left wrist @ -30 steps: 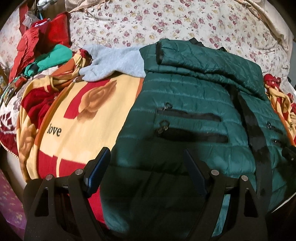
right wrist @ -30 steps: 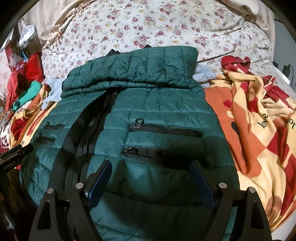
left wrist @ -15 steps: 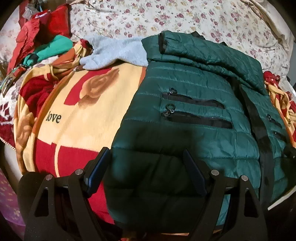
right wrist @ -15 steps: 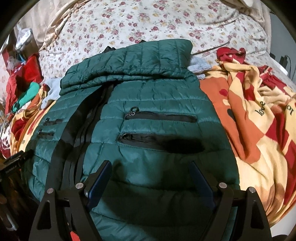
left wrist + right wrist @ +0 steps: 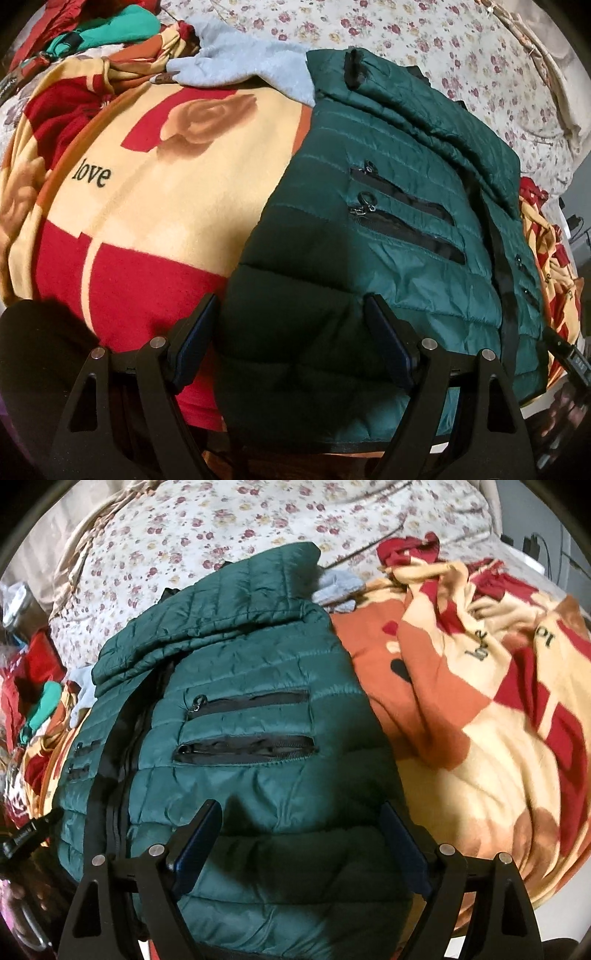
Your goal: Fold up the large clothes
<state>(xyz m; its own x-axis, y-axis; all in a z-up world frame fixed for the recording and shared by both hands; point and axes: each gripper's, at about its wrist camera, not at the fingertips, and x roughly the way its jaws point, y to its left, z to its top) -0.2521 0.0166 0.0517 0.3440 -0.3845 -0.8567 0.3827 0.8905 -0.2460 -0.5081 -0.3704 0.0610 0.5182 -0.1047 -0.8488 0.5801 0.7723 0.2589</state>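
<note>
A dark green quilted jacket (image 5: pixel 388 240) lies flat on the bed, front up, with its sleeves folded across the top and black zip pockets showing. It also shows in the right wrist view (image 5: pixel 240 738). My left gripper (image 5: pixel 291 332) is open, its jaws on either side of the jacket's lower left hem corner. My right gripper (image 5: pixel 299 834) is open, its jaws on either side of the lower right part of the hem. Neither grips the cloth.
A red and cream blanket with "love" printed on it (image 5: pixel 129 184) lies under and beside the jacket, bunched on the right (image 5: pixel 480 701). A grey garment (image 5: pixel 240 66) and red and teal clothes (image 5: pixel 110 26) lie at the left. A floral sheet (image 5: pixel 221 535) covers the far bed.
Both grippers have moved down and closer to the jacket's hem. The left one also shifted left toward the hem corner. Both stay open.
</note>
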